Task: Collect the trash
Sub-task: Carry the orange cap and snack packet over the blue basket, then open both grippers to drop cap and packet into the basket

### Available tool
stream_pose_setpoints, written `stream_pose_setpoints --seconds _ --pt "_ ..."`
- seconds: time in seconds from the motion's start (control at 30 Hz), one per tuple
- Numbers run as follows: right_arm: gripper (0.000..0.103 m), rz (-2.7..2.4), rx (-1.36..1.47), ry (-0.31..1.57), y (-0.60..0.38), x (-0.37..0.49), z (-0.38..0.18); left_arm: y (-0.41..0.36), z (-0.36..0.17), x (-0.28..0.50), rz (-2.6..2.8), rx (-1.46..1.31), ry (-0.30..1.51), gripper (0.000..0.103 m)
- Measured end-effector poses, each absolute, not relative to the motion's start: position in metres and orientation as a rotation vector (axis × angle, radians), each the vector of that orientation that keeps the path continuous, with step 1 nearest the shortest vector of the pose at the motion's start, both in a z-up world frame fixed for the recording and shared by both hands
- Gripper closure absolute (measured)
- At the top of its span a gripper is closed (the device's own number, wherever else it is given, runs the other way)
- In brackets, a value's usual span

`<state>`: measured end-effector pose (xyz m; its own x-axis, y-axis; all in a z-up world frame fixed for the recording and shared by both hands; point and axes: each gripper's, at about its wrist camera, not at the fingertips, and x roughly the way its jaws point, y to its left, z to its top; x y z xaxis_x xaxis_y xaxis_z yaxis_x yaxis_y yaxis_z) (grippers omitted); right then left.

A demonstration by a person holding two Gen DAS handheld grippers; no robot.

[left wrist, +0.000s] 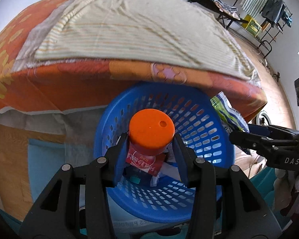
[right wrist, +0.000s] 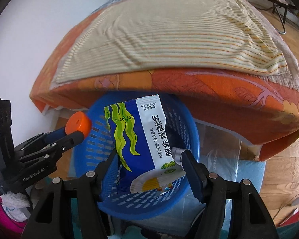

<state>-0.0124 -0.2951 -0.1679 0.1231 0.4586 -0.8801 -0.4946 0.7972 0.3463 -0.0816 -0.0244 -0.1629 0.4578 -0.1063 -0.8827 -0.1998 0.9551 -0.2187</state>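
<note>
My left gripper [left wrist: 150,139] is shut on a bottle with an orange cap [left wrist: 151,129] and a red label, held just above the mouth of a blue perforated basket [left wrist: 201,119]. In the right wrist view my right gripper [right wrist: 149,153] is shut on a blue and white snack packet [right wrist: 141,131] printed with green seaweed, over the same basket [right wrist: 93,145]. The left gripper [right wrist: 79,131] and its orange cap [right wrist: 77,123] hang at the basket's left rim. In the left wrist view, the right gripper [left wrist: 233,133] and its packet [left wrist: 227,111] hang at the right rim. Wrappers lie inside the basket.
A bed [left wrist: 69,83] with an orange sheet and a striped beige blanket [right wrist: 169,35] overhangs the basket's far side. Wooden floor [right wrist: 285,163] lies to the right, with clear plastic [right wrist: 219,151] beside the basket. A clothes rack [left wrist: 269,16] and a chair stand at the far right.
</note>
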Motion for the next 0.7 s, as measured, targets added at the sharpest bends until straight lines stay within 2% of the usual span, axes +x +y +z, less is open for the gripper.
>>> stream_pose_setpoints --seconds 0.47,0.57,0.7 --pt "0.034 0.678 -0.077 1.238 -0.285 -0.011 -0.193 -0.034 -0.183 -0.072 0.060 -0.286 1.135 0.057" --pt "0.031 0.674 -0.055 1.245 -0.287 -0.008 -0.194 -0.034 -0.183 -0.071 0.074 -0.282 1.132 0.044" --pt "0.024 0.651 -0.053 1.239 -0.291 -0.006 -0.195 -0.033 -0.181 -0.072 0.086 -0.275 1.118 0.042"
